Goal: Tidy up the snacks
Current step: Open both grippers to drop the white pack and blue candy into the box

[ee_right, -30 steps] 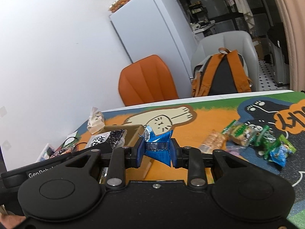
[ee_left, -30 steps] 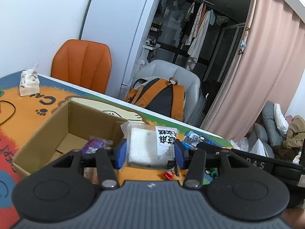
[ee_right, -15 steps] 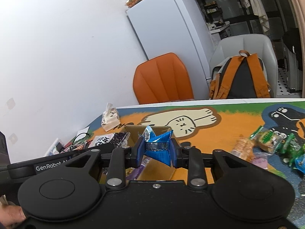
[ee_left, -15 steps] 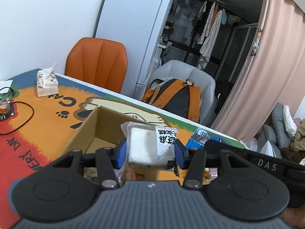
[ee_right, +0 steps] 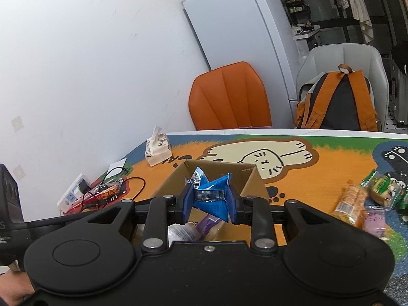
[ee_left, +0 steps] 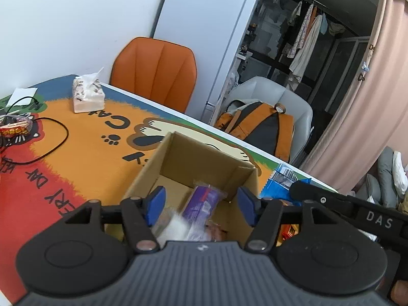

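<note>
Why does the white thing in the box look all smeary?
Left wrist view: the white packet between the open jaws of the left gripper is motion-blurred, while the box is sharp. Right wrist view: the blue bag is crisp; the fridge bows from the fisheye.

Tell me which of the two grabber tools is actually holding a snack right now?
The right gripper: its blue pads pinch a crumpled blue snack packet above the cardboard box. The left gripper is spread open with nothing between its pads.
</note>
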`<state>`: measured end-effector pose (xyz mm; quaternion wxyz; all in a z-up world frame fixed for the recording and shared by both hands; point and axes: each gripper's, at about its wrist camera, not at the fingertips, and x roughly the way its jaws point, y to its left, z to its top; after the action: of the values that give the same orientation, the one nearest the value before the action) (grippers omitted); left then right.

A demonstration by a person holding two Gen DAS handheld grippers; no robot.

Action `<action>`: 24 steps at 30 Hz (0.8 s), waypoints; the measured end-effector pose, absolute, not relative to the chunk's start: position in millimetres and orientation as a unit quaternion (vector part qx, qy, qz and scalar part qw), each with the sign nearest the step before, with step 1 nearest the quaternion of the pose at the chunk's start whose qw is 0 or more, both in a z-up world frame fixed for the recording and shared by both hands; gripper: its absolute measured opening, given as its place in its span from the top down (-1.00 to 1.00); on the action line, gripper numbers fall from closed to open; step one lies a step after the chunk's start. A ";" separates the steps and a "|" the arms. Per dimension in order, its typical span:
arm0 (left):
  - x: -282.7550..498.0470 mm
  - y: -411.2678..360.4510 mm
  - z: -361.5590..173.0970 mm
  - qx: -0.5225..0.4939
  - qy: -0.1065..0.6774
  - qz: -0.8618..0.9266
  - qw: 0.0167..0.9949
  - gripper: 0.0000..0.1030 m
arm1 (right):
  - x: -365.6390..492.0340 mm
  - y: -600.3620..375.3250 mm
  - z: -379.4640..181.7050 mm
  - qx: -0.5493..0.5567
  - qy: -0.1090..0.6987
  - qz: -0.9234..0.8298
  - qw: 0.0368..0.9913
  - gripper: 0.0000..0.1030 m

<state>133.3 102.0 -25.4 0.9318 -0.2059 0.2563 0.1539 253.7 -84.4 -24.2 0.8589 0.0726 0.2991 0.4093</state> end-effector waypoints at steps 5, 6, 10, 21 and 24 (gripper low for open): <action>123.7 109.6 -28.3 -0.202 0.260 0.165 0.930 -0.35 | 256.9 -70.3 -27.2 0.064 0.305 0.409 0.858 0.43; 121.3 112.1 -30.0 -0.205 0.260 0.168 0.929 -0.35 | 257.9 -66.7 -28.2 0.062 0.307 0.409 0.857 0.43; 114.5 119.7 -33.8 -0.213 0.262 0.174 0.925 -0.36 | 260.0 -54.3 -29.8 0.056 0.310 0.411 0.856 0.42; 110.6 125.0 -38.7 -0.216 0.263 0.186 0.922 -0.61 | 261.1 -53.6 -35.5 0.070 0.317 0.397 0.858 0.14; 111.0 122.8 -38.8 -0.215 0.264 0.187 0.922 -0.69 | 258.4 -59.1 -36.5 0.068 0.318 0.395 0.859 0.03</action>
<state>111.0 122.8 -38.8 0.9216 -0.2147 0.2639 0.1869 258.4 -59.1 -36.5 0.8590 0.0684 0.3183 0.3951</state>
